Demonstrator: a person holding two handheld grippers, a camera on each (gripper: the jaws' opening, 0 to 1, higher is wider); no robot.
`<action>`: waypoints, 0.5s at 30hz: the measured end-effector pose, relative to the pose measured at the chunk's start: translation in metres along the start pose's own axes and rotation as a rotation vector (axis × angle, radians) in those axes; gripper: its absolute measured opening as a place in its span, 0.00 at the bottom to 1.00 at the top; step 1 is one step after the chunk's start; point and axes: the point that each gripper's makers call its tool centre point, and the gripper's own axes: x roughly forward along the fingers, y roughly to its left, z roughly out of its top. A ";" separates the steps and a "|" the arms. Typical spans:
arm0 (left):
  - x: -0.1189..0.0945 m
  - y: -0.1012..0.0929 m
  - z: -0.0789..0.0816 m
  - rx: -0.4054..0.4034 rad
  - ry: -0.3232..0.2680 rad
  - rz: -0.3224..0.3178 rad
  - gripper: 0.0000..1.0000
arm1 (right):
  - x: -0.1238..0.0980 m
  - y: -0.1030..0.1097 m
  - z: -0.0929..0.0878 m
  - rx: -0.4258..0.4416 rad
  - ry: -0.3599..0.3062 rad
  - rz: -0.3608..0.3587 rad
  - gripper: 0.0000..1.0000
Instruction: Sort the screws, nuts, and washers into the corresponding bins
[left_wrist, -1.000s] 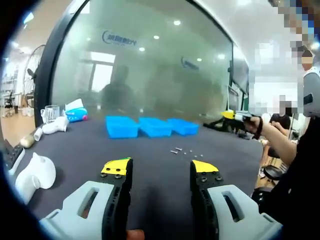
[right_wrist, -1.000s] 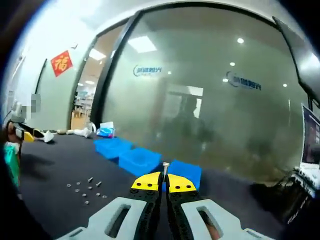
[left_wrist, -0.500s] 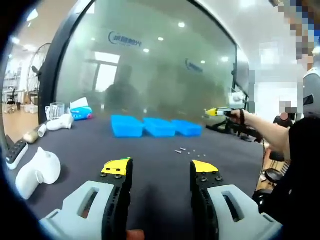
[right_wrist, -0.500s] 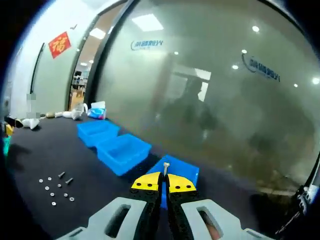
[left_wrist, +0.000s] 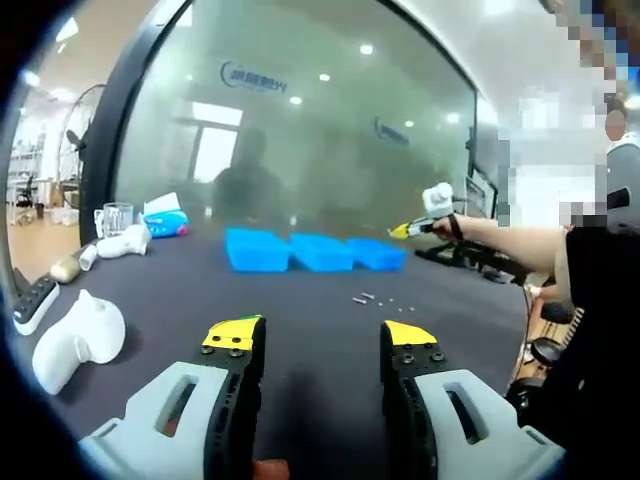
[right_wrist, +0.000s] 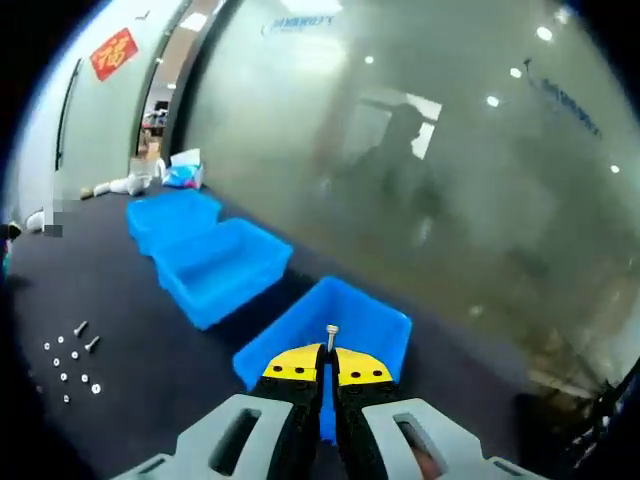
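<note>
Three blue bins stand in a row on the dark table (left_wrist: 300, 310). In the right gripper view my right gripper (right_wrist: 328, 362) is shut on a small screw (right_wrist: 331, 337) that sticks up between its yellow tips, just over the nearest bin (right_wrist: 330, 325); the middle bin (right_wrist: 222, 268) and far bin (right_wrist: 172, 216) lie beyond. Loose screws, nuts and washers (right_wrist: 70, 362) are scattered at the lower left. In the left gripper view my left gripper (left_wrist: 322, 338) hangs open and empty above the table, the bins (left_wrist: 312, 251) ahead, the small parts (left_wrist: 372, 298) before them, and the right gripper (left_wrist: 408, 230) over the rightmost bin.
White gadgets (left_wrist: 78, 337), a remote (left_wrist: 34, 303), a glass (left_wrist: 110, 219) and a tissue pack (left_wrist: 165, 218) lie along the table's left side. A frosted glass wall (left_wrist: 300, 130) stands behind the bins. A person's arm (left_wrist: 510, 242) reaches in from the right.
My right gripper has carried the screw forward and now hangs over the nearest blue bin. The left gripper has stayed in place, open.
</note>
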 end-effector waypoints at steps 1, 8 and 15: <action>-0.001 0.000 0.000 0.000 -0.001 0.002 0.45 | 0.003 0.000 -0.001 0.000 0.007 0.005 0.01; -0.001 -0.001 -0.001 -0.001 0.004 0.003 0.45 | 0.023 -0.003 -0.011 0.008 0.074 0.010 0.01; -0.002 0.000 -0.001 -0.002 0.004 0.005 0.45 | 0.026 -0.003 -0.015 0.021 0.084 0.010 0.01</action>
